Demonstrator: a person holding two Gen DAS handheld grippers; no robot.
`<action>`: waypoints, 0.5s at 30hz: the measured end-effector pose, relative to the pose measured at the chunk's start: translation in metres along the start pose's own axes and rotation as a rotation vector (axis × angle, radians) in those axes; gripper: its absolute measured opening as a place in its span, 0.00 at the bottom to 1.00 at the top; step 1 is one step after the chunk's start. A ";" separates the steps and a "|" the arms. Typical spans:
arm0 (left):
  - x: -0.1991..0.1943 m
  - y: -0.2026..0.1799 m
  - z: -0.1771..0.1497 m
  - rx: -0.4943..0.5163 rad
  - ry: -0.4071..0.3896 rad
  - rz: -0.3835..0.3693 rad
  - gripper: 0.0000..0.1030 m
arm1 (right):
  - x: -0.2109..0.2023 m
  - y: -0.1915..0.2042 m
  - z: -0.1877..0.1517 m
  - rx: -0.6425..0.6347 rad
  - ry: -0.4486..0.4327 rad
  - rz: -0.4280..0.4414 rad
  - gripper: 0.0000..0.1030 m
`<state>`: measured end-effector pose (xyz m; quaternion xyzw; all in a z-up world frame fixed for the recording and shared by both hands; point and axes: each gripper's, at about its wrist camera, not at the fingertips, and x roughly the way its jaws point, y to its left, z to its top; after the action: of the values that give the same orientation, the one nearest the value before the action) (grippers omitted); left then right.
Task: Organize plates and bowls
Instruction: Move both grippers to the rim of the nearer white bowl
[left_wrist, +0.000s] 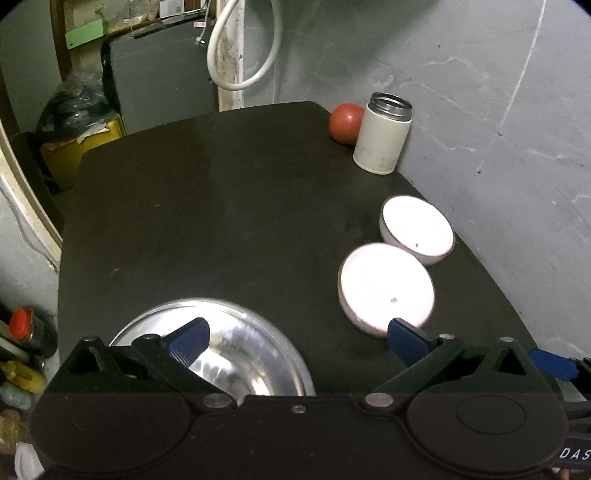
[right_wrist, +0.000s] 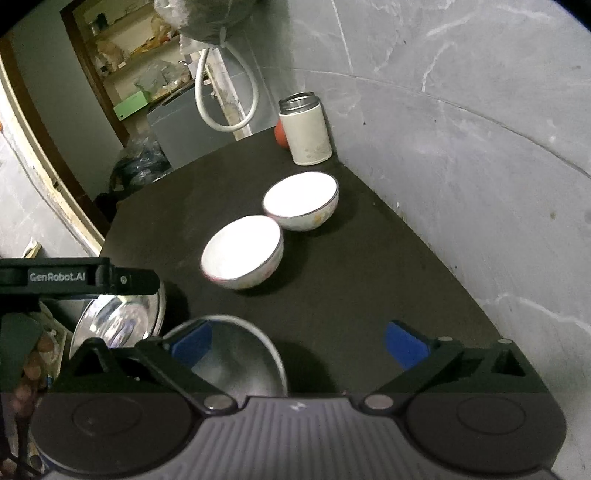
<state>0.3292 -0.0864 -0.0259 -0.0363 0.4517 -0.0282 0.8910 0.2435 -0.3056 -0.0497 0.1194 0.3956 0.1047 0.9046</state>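
Steel plates lie under both tools: one beneath the left tool, one beneath the right tool; both are spread wide, nothing grasped; two white bowls touch mid-table; stacking seems next, so a rim must be gripped.
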 end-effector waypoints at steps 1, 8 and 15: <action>0.005 -0.002 0.003 0.005 0.003 0.001 0.99 | 0.004 -0.002 0.003 0.005 0.000 0.002 1.00; 0.039 -0.008 0.021 0.019 0.031 0.019 0.99 | 0.035 -0.007 0.025 -0.020 0.031 0.009 1.00; 0.060 -0.002 0.031 -0.025 0.061 0.012 0.99 | 0.064 -0.006 0.042 -0.057 0.063 0.007 1.00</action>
<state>0.3895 -0.0926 -0.0551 -0.0438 0.4794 -0.0183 0.8763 0.3178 -0.2992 -0.0677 0.0916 0.4204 0.1228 0.8943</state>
